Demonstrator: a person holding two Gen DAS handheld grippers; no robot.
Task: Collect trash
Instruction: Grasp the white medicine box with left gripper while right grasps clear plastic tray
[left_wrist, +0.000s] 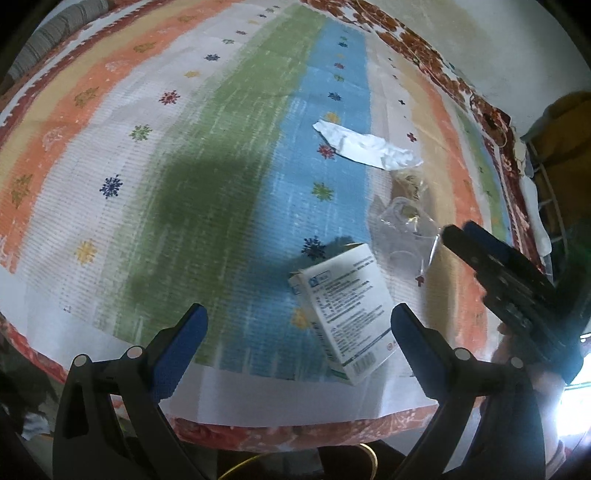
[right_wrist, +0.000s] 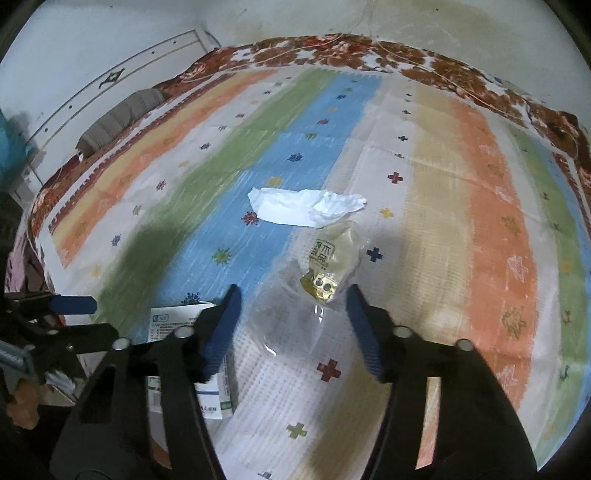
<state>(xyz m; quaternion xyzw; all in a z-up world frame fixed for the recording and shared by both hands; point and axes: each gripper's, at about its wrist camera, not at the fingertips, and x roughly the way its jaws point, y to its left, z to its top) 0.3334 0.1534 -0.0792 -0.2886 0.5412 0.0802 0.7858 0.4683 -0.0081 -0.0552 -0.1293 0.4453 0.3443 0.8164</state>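
Observation:
A white printed carton (left_wrist: 343, 314) lies flat on the striped mat, between and just ahead of my open left gripper (left_wrist: 299, 317); it is partly hidden behind my right gripper's left finger in the right wrist view (right_wrist: 177, 321). A clear plastic wrapper with a gold label (right_wrist: 325, 269) lies ahead of my open, empty right gripper (right_wrist: 293, 291), above the mat; it also shows in the left wrist view (left_wrist: 406, 221). A crumpled white tissue (right_wrist: 303, 208) lies farther back, also in the left wrist view (left_wrist: 365, 146). The right gripper (left_wrist: 454, 236) appears at the right of the left wrist view.
The striped mat (right_wrist: 491, 221) covers a bed with a red floral sheet (right_wrist: 332, 48). A grey pillow (right_wrist: 122, 114) lies at the far left by the wall. A white wire rack (left_wrist: 550, 199) stands right of the bed. A yellow cable (left_wrist: 365, 454) lies below the near edge.

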